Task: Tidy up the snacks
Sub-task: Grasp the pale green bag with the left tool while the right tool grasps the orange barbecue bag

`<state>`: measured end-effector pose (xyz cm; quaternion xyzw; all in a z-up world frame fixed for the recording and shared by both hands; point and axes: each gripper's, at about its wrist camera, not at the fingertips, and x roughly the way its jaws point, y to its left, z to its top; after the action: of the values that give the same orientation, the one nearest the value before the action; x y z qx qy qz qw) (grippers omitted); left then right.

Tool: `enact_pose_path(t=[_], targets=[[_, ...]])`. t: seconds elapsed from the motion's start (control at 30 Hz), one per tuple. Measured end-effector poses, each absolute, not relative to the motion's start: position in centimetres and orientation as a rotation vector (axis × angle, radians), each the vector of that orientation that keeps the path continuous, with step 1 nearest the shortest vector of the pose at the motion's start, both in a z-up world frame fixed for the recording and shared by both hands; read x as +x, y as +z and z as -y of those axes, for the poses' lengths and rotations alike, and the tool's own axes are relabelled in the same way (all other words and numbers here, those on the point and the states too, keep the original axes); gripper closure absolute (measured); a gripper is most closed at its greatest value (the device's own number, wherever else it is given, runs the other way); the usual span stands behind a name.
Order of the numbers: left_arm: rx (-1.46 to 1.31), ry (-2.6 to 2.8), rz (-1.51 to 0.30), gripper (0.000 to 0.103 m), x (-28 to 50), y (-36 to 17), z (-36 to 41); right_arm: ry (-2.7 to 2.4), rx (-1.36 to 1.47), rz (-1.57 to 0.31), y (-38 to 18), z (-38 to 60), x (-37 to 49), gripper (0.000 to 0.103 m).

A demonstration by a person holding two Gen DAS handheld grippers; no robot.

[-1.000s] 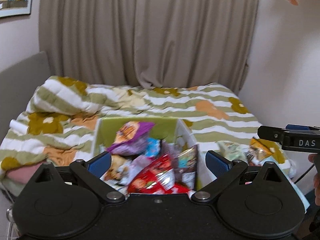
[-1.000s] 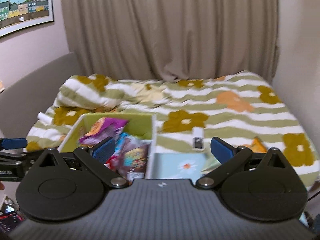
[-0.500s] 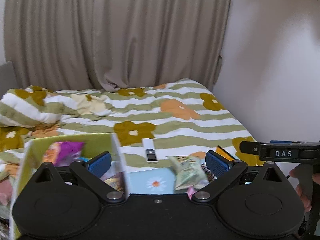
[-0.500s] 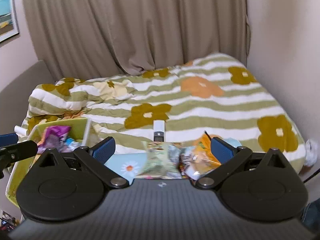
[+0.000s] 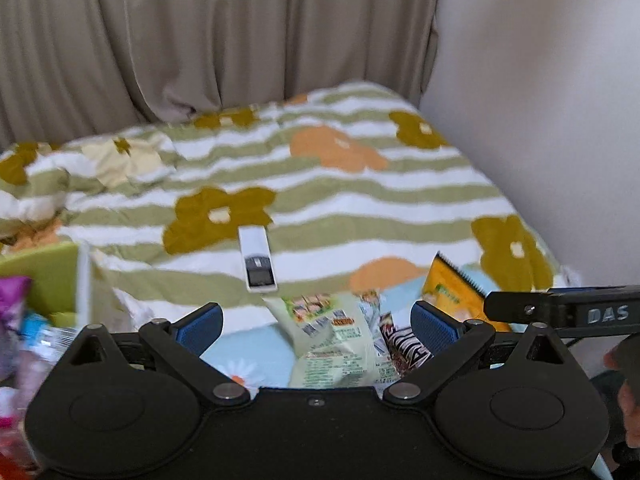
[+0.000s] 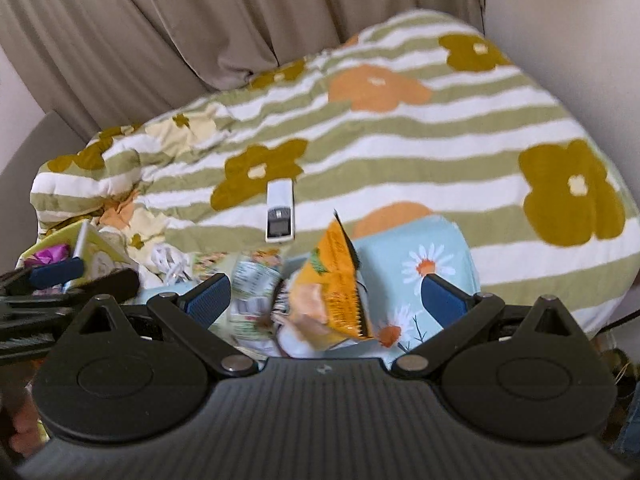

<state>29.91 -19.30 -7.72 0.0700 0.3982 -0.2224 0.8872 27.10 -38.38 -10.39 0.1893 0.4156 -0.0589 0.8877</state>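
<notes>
Snacks lie in a loose heap on a pale blue daisy-print cloth at the near edge of a bed covered by a striped flower-pattern blanket; a pale green packet sits in the middle of the heap, an orange packet with a serrated top edge stands tilted up at its right, and a dark packet shows between them. The left gripper hangs above the heap with its blue-padded fingers spread wide and nothing between them; the right gripper is likewise wide open and empty, the orange packet showing in the gap between its fingers, though whether any pad touches it cannot be told. A white remote lies on the blanket just beyond the heap; a green box at the left edge of the left wrist view holds more packets, blurred, among them a purple one. Beige curtains hang behind the bed.
</notes>
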Motion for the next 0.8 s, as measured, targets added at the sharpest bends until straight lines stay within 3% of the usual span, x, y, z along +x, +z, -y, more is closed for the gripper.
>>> enact_pose_path(t=[0.47,0.53,0.6,0.73,0.8], targets=[[0.007,-0.461,-1.091,0.007,35.3,-14.9,20.6,-0.043,0.511,-0.974,-15.7,40.6,31.0,0.0],[-0.008,-0.467,-1.121,0.011,35.6,-15.6,20.6,-0.038,0.538,-0.985,-16.3,40.7,31.2,0.0],[-0.037,-0.489,-1.151,0.024,35.7,-16.2,20.5,-0.033,0.56,-0.997,-16.8,40.9,31.4,0.0],[-0.022,-0.472,-1.146,0.027,35.4,-16.1,20.7,-0.016,0.588,-1.017,-17.3,40.8,31.8,0.0],[-0.003,-0.461,-1.13,0.034,35.2,-15.7,20.8,-0.006,0.589,-1.025,-17.4,40.6,32.0,0.0]])
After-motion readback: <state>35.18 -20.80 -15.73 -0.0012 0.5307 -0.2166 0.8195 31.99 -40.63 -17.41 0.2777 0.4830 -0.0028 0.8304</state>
